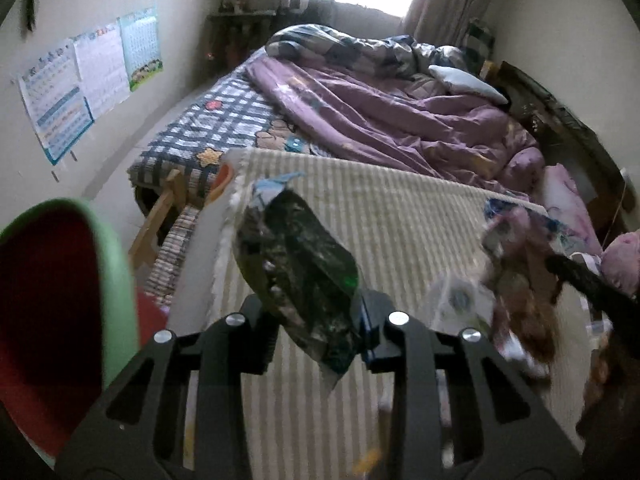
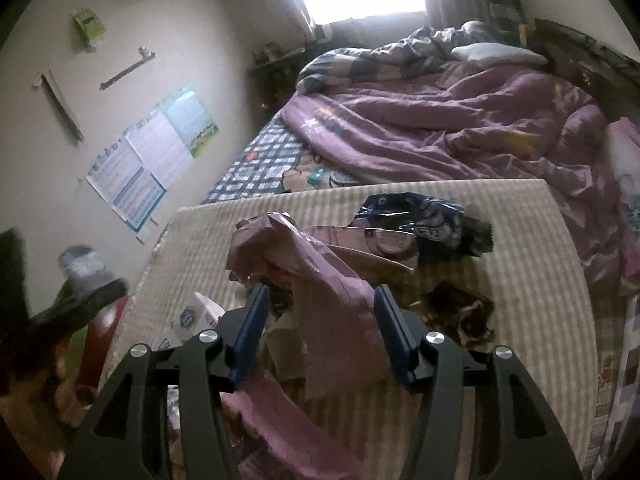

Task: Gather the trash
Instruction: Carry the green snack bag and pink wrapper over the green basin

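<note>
My left gripper (image 1: 316,312) is shut on a dark green crumpled plastic wrapper (image 1: 300,264) and holds it above the striped mat (image 1: 400,216). A green-rimmed red bin (image 1: 52,292) stands at the lower left of that view. My right gripper (image 2: 318,320) is open, its blue pads either side of a crumpled pink wrapper (image 2: 320,280) in a heap of trash on the mat (image 2: 520,240). A dark blue foil bag (image 2: 420,216) and a brown wrapper (image 2: 460,312) lie beyond. The right gripper's trash heap shows blurred in the left wrist view (image 1: 516,280).
A bed with a purple quilt (image 1: 400,120) and plaid sheet (image 1: 208,128) lies behind the mat. A wooden stool (image 1: 160,216) stands by the bed. Posters (image 1: 88,76) hang on the left wall. A white carton (image 2: 192,320) lies at the mat's left.
</note>
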Tool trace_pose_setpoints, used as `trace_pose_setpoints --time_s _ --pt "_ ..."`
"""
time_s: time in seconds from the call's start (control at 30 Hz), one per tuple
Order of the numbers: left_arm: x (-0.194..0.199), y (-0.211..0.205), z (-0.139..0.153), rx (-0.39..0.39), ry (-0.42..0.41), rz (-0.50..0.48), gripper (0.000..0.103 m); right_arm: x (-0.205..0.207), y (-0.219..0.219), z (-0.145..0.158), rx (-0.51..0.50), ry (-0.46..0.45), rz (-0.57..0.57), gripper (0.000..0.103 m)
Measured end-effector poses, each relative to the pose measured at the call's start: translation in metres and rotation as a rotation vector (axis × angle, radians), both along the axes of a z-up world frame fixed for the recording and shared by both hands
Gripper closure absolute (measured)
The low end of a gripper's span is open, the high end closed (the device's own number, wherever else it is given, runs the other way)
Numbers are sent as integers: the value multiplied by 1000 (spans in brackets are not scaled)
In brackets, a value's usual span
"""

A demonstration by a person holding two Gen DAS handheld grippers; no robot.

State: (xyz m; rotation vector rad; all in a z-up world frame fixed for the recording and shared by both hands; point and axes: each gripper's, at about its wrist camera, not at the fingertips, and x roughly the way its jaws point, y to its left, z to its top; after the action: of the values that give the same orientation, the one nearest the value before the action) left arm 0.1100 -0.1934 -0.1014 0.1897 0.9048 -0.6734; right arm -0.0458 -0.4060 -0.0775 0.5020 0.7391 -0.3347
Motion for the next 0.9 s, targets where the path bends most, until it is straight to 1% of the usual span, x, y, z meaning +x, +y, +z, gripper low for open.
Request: trace_pose_setpoints --time_s 0.17,0.23,0.3,0.4,0.57,0.7,0.83,0.9 --pt "-27 33 4 -34 34 41 72 14 4 -7 -30 46 17 50" --pt "-32 44 4 -40 38 56 72 15 7 -10 -33 60 19 62" --pt "-37 53 7 -40 30 70 72 14 8 -10 -22 63 20 78" --pt "-41 64 11 -57 28 94 72 9 13 -2 -31 47 13 87" --pt "-49 81 22 -85 -12 129 72 -2 24 19 -55 1 8 88" --pt "-54 93 31 -93 -54 146 72 -11 35 44 -70 -71 5 88" --pt "-52 106 39 -142 -51 154 72 -14 49 63 -57 -130 17 88" --pt "-52 112 40 -152 -59 163 72 -11 59 69 -42 -151 39 88"
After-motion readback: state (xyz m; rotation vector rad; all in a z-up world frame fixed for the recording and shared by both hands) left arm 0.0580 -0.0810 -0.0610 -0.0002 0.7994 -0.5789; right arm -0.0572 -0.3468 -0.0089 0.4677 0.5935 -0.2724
